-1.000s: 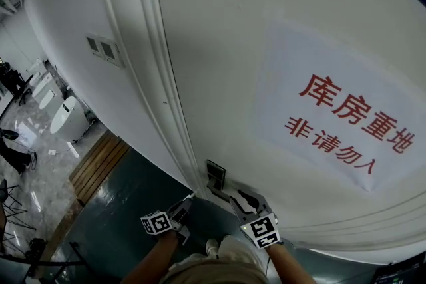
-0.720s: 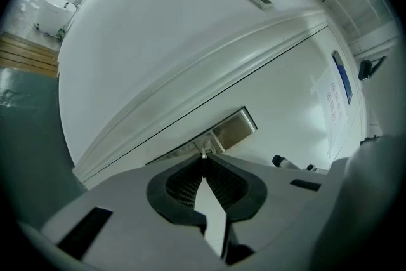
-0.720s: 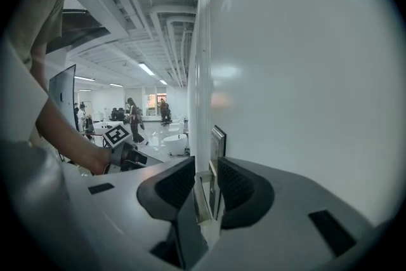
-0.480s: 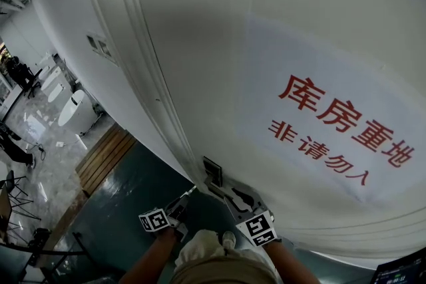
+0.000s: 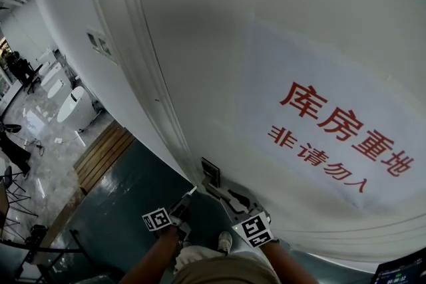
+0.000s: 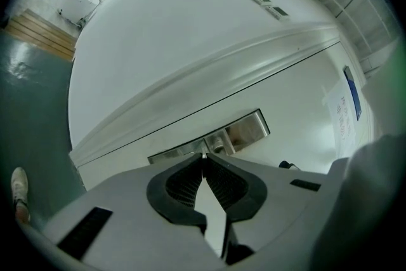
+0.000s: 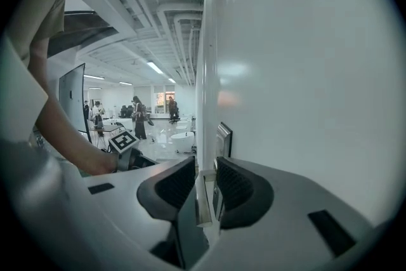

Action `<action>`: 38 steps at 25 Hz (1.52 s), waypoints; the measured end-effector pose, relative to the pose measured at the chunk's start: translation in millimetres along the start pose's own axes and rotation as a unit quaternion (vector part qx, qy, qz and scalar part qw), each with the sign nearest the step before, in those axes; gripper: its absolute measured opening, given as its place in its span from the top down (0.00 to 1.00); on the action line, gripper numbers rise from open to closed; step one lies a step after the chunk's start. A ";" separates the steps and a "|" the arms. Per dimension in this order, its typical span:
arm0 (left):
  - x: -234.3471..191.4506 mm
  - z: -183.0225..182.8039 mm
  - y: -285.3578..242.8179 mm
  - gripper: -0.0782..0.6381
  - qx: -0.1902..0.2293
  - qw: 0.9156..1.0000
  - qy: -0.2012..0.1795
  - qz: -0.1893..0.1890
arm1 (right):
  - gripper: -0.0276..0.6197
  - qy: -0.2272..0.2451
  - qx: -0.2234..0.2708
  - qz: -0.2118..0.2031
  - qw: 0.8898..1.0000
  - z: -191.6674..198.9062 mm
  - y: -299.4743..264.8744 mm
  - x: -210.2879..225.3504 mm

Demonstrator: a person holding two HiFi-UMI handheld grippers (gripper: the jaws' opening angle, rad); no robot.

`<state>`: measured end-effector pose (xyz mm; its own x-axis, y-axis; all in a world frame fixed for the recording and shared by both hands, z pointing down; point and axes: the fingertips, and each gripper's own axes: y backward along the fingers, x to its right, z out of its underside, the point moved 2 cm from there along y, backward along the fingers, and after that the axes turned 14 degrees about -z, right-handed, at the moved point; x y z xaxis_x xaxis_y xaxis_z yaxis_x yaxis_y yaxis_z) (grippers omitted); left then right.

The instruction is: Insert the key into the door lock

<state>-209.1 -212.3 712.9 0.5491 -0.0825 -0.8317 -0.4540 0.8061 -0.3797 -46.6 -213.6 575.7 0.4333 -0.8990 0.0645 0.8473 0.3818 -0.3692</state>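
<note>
SUPPORT: dark green glossy floor, beneath left gripper and right gripper | ON IT: pale shoe, below and between them; wooden slat platform, well off beyond the left gripper's outer side

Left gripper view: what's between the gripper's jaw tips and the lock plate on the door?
Only the thin tip of the key, poking from the shut left gripper toward the lock plate; the stretch is otherwise bare. The left gripper view shows it.

Door: was smooth, matt white paint.
Lock plate: was shiny metal.
Door handle: looked like pale, smooth metal.
Key: looked like bright metal.
Sign: was matt paper.
Floor: was glossy.
</note>
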 end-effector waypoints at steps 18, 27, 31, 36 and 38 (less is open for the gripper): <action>0.3 20.9 -29.1 0.84 -0.002 0.994 0.105 0.024 | 0.79 0.017 -0.015 -0.010 1.000 8.0 -0.3 4.3; 0.2 26.1 -38.0 0.84 -0.005 0.992 0.119 0.031 | 0.79 0.021 -0.015 -0.010 1.000 7.9 3.0 5.1; -0.5 26.3 -42.6 0.84 -0.002 0.992 0.124 0.036 | 0.79 0.020 -0.014 -0.010 1.000 8.8 4.5 5.6; 0.9 25.3 -45.1 0.84 0.001 0.990 0.138 0.039 | 0.79 0.020 -0.013 -0.009 1.000 8.7 6.4 6.6; 3.3 25.9 -45.4 0.84 -0.003 0.990 0.138 0.040 | 0.79 0.020 -0.012 -0.009 1.000 8.3 6.9 6.6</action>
<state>-168.5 -234.0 737.9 0.2993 -0.1762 -0.9378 -0.4920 0.8136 -0.3099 -35.3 -215.1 581.3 0.4049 -0.9137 0.0355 0.8471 0.3603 -0.3906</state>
